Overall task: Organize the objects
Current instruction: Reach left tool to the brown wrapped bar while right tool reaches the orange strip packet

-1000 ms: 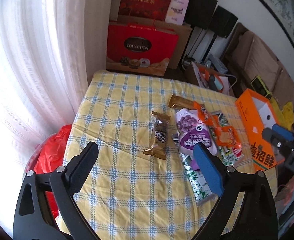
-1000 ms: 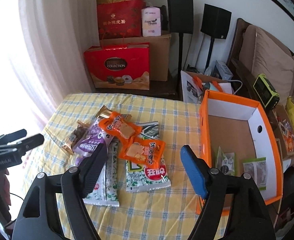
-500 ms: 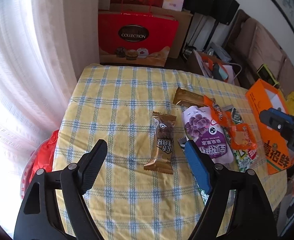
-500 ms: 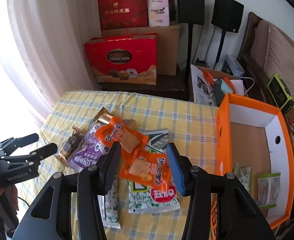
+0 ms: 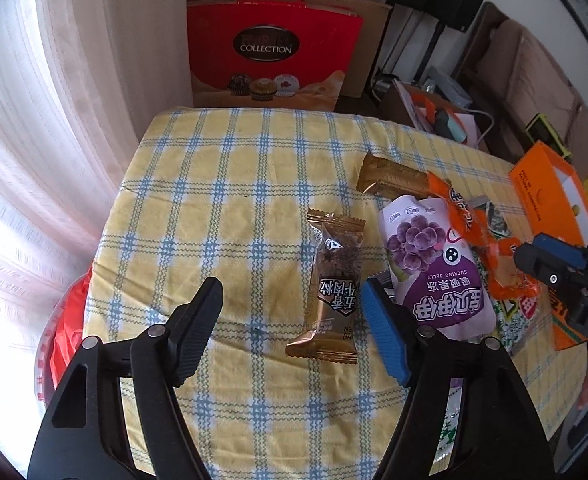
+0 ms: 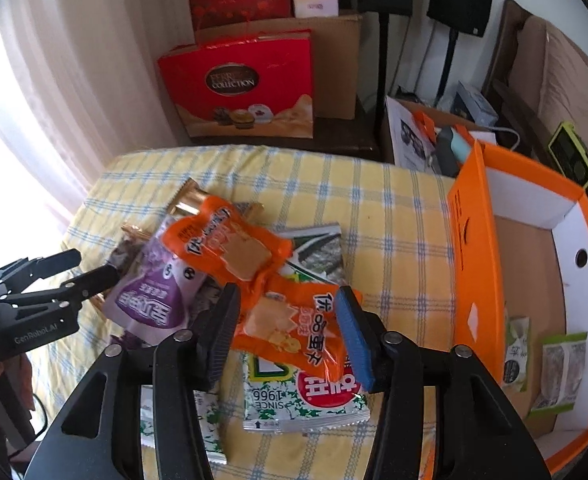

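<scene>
A brown snack bar (image 5: 334,280) lies on the yellow checked tablecloth (image 5: 233,200). My left gripper (image 5: 294,304) hangs just above it, jaws closing; the blue pad is near the bar's right edge and the black finger stands apart. Beside it lie a purple jelly pouch (image 5: 426,264) and a gold bar (image 5: 390,178). My right gripper (image 6: 287,320) straddles an orange packet (image 6: 294,332) on top of the seaweed packets (image 6: 306,404), jaws opening, pads not clearly pressing. A second orange packet (image 6: 229,244) lies behind it. The orange box (image 6: 470,240) stands at the right.
Two green packets (image 6: 558,364) lie in the orange box. A red gift bag (image 5: 269,52) and a cardboard box (image 6: 334,60) stand behind the table. A curtain (image 5: 53,120) hangs at the left, above a red plastic bag (image 5: 65,332).
Both grippers have come down closer to the table. The left jaws have narrowed around the brown bar. The right jaws narrowed around the orange packet, then widened slightly.
</scene>
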